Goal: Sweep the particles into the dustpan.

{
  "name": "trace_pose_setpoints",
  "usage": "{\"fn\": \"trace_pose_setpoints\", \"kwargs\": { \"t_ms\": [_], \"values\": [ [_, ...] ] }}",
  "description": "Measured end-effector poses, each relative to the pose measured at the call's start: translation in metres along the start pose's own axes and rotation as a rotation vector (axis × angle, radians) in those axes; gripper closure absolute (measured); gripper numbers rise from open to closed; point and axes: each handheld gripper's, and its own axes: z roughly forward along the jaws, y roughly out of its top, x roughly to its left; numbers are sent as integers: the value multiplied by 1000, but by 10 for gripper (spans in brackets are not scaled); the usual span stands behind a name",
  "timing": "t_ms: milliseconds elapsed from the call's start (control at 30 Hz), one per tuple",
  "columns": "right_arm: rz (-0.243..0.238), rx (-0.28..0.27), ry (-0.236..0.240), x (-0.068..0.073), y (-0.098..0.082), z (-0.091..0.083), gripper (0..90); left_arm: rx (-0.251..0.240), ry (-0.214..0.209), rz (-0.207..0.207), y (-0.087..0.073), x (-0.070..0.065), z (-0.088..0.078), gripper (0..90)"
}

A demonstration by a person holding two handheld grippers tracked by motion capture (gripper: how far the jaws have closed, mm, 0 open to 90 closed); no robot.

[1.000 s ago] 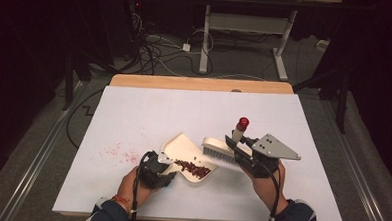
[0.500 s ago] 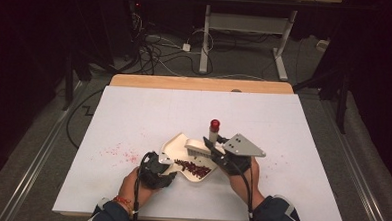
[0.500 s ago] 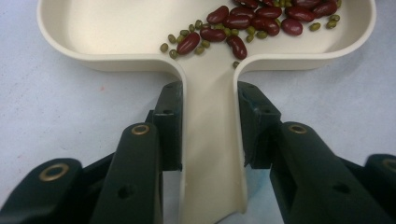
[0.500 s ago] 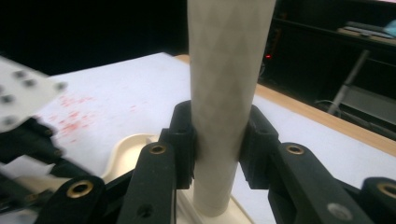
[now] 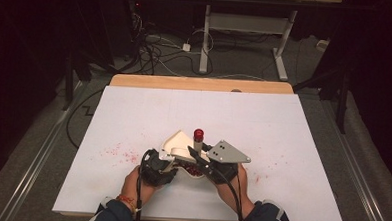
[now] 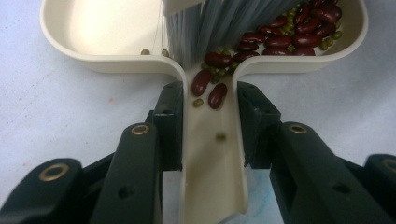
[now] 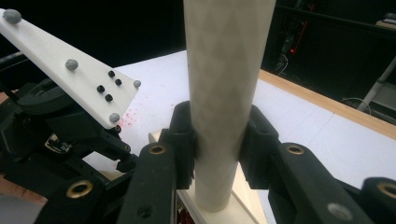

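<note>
Here, near the table's (image 5: pixel 283 124) front edge and about midway along it, my left gripper (image 5: pixel 157 167) is clamped on the handle of the cream dustpan (image 5: pixel 178 141), both pads pressing its channel-shaped stem. From above, the dustpan's long axis runs away from me toward the far edge, its pan end ahead of my left hand (image 5: pixel 133 180). The left gripper view adds what the high view blurs: red kidney beans (image 6: pixel 280 39) and small green beans piled in the right half of the pan, two red ones lying in the handle's channel, and grey brush bristles (image 6: pixel 219 21) standing in the pan among them. My left hand lies low on the table with the forearm coming in from the front edge. To its right, my right gripper (image 5: pixel 202 161) is closed around the brush handle (image 7: pixel 224 93), a pale round shaft that stands nearly upright, its red cap (image 5: pixel 198 135) topmost in the high view. The right gripper view shows that shaft squeezed between both pads. My right hand (image 5: pixel 231 184) is angled inward toward the dustpan. Red specks (image 5: pixel 114 151) dot the table toward its left edge.
</note>
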Motion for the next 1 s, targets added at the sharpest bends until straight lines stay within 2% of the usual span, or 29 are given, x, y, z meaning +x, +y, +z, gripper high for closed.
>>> {"fn": "trace_pose_setpoints", "kwargs": {
  "t_ms": [133,333,500,600,867,1000],
  "values": [
    [9,-9,-6,-3,0,-1,701,-2,-6,3,-1,2,0,636],
    [24,-63,-26,-16,7,-16,701,-11,-8,0,-2,4,-2,636],
    [25,-86,-13,-25,14,-27,701,-11,-13,1,-3,7,-2,636],
    [13,-92,-20,-30,16,-31,701,-11,-11,5,-3,8,-2,636],
    [21,-94,-43,-45,17,-41,701,-9,-10,16,-4,9,-3,636],
    [17,-89,-50,-51,17,-44,701,-16,-11,7,-5,10,-3,636]
  ]
}}
